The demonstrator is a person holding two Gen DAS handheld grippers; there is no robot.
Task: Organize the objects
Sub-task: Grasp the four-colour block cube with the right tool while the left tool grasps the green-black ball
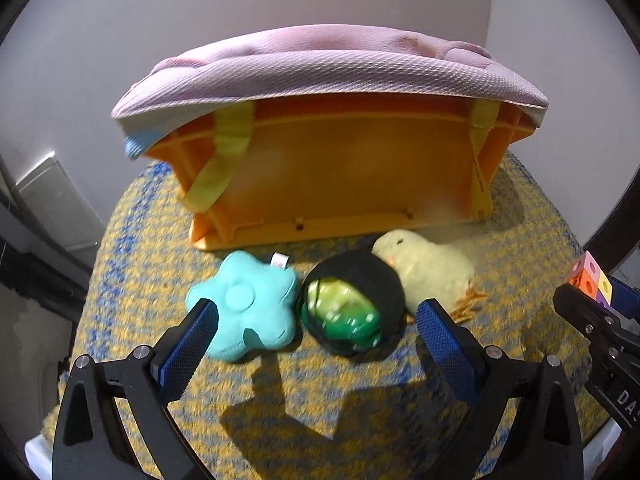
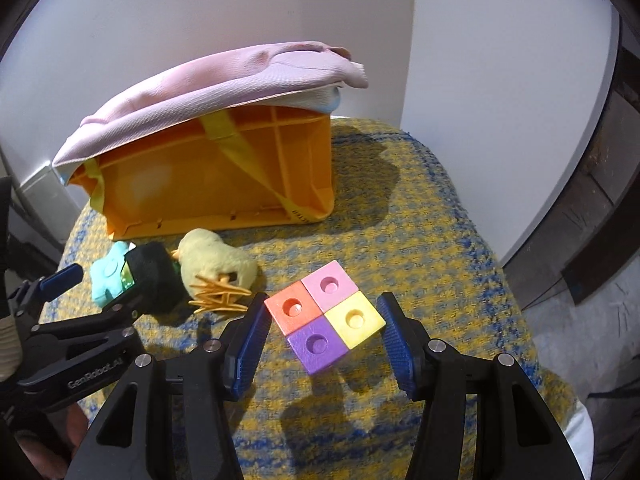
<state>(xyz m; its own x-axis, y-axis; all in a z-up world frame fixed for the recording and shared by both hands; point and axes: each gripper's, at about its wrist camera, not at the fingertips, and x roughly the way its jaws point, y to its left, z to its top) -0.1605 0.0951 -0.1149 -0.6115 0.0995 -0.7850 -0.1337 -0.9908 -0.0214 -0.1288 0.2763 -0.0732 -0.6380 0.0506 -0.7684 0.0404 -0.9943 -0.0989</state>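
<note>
Right gripper (image 2: pixel 324 340) clamps a four-coloured square block cluster (image 2: pixel 326 310) at lower centre; left gripper (image 1: pixel 316 328) gapes empty before the teal flower-shaped plush (image 1: pixel 244 306).

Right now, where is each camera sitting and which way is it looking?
Left wrist: on the left gripper, facing forward and down at the flower toy, ball and chick before the orange crate; its own open blue fingers show.
Right wrist: on the right gripper, facing forward and down at the block cube gripped in its jaws; the left gripper shows at left.
Shared: orange crate, pink cloth, all three toys, woven mat, block cube.
</note>
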